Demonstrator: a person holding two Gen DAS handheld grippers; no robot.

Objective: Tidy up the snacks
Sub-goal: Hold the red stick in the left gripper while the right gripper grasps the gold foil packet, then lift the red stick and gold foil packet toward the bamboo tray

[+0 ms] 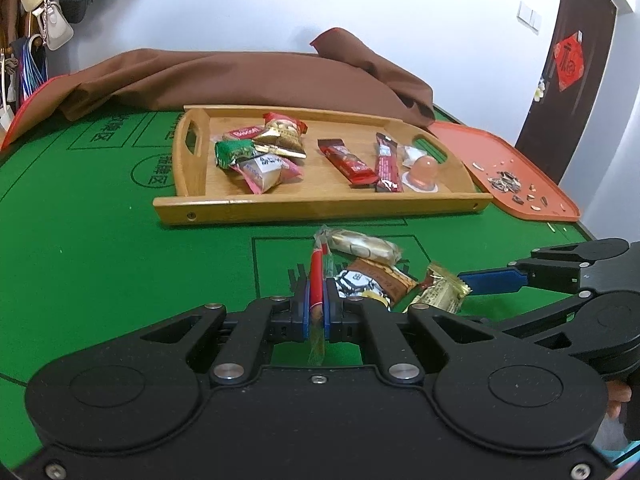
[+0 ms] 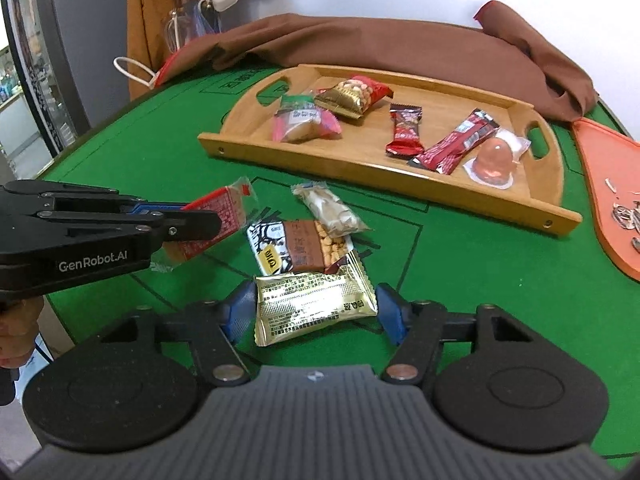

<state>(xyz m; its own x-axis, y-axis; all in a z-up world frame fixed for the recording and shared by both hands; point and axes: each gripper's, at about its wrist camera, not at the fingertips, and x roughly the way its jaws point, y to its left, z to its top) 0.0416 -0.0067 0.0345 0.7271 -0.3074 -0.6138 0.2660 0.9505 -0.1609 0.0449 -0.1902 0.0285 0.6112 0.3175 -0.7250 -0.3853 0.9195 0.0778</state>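
Snacks split between tray and felt, both tools at the loose pile

Left gripper (image 1: 317, 304) is clenched on a red snack packet (image 1: 317, 280), which I see edge-on between its blue pads; from the right wrist camera the same packet (image 2: 214, 222) shows as a red wrapper with clear ends, held up off the green table (image 2: 500, 280). My right gripper (image 2: 316, 310) sits astride a gold foil packet (image 2: 314, 306) that lies flat on the felt. Its blue fingers (image 2: 390, 312) stand just beside the packet's two short ends; whether the pads actually press on it I cannot tell, and the jaws are about half spread.

Just beyond the gold packet lies a brown-and-white peanut packet (image 2: 298, 246), overlapped by the gold one's far corner, and past that a pale clear-wrapped snack (image 2: 330, 210), all on the felt near the tray's front wall.

Further back, the wooden tray (image 2: 360, 160) already holds a heap at its left end: a pink packet (image 2: 304, 126), a green one (image 1: 234, 152) and a gold-and-red nut bag (image 2: 352, 94). Toward its right end lie two red bars (image 2: 406, 130) (image 2: 454, 142) and a jelly cup (image 2: 494, 158). An orange tray (image 1: 516, 168) with seed shells rests to the right, and a brown cloth (image 1: 248, 76) is bunched behind.
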